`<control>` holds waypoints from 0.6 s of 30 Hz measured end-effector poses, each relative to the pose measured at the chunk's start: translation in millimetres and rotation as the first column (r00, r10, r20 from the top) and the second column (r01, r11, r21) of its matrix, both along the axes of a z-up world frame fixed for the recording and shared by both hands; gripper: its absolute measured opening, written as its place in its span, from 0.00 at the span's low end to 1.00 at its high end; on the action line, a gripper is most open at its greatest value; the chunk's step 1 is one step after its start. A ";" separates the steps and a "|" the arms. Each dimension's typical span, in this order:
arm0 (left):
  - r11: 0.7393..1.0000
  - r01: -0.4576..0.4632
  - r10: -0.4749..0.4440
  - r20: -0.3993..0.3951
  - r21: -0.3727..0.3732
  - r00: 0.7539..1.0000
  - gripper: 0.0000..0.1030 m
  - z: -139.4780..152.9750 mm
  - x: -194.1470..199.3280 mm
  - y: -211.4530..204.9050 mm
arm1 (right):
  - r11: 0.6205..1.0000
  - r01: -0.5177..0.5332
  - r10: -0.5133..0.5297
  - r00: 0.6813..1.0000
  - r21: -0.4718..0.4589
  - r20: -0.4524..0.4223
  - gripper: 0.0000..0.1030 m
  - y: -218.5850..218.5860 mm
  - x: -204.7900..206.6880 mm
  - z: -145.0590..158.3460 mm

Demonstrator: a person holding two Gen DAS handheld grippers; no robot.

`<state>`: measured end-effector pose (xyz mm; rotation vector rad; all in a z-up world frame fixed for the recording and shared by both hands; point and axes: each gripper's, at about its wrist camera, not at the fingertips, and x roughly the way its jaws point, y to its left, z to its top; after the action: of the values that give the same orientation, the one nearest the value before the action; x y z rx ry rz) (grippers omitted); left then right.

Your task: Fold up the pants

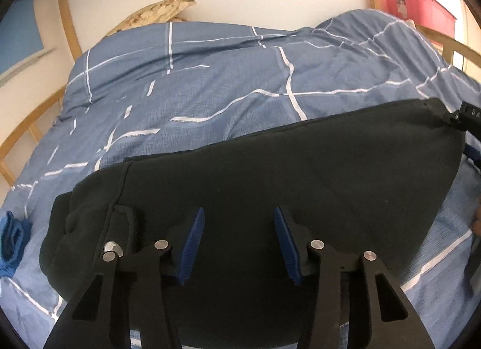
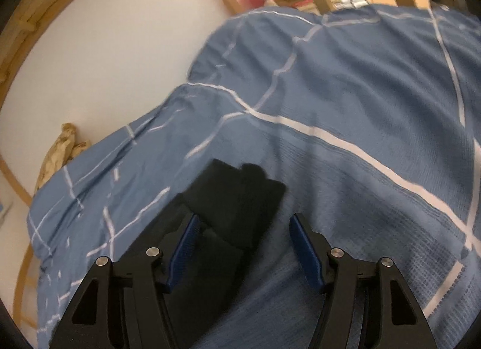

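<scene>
Blue checked duvet (image 1: 210, 84) under dark pants (image 1: 270, 174); left gripper (image 1: 239, 246), right gripper (image 2: 243, 249) apart.

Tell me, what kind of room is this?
Most likely a bedroom: the pants lie on a bed with a blue checked duvet, inside a wooden frame, beside a wall.

**Both grippers open, hovering low**

L gripper (image 1: 239, 243): jaws spread wide, blue pads (image 1: 192, 246) facing each other w/ a clear gap, nothing pinched between them. Black linkage arms angle in from the near edge, pointing fwd toward the far side.

R gripper (image 2: 243, 246): jaws likewise apart, blue pads (image 2: 306, 249) not closing on anything. Tool tilted slightly, view a bit blurred. In the L wrist view, a black part of the R gripper (image 1: 464, 116) shows at far right edge; beside it a sliver of the person's hand (image 1: 477, 222).
</scene>
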<state>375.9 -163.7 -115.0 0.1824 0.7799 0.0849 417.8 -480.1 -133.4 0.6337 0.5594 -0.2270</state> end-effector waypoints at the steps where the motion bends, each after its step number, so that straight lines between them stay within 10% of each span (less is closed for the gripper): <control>1: 1.000 0.003 -0.003 -0.002 0.010 1.000 0.43 -1.8 0.4 -1.9 | 1.000 -0.004 0.004 1.000 0.017 0.000 0.63 -2.9 1.2 -3.0; 6: 1.000 0.022 -0.022 -0.025 -0.007 0.999 0.30 -9.7 4.3 -4.3 | 0.998 0.003 -0.005 1.000 0.060 0.020 0.57 -13.6 8.0 -9.1; 11: 0.998 0.025 -0.028 -0.053 -0.055 0.998 0.22 -16.4 9.8 0.8 | 0.998 -0.045 0.044 0.998 0.034 0.035 0.23 -4.8 12.5 -6.0; 18: 0.997 0.021 -0.029 -0.105 -0.077 0.994 0.10 -17.2 18.3 10.0 | 0.983 -0.115 0.131 0.986 -0.144 0.106 0.18 33.8 -12.4 48.6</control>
<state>394.2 -153.6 -132.2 0.1252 0.8852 0.0217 405.4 -446.2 -84.9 0.4733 0.4656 -0.1106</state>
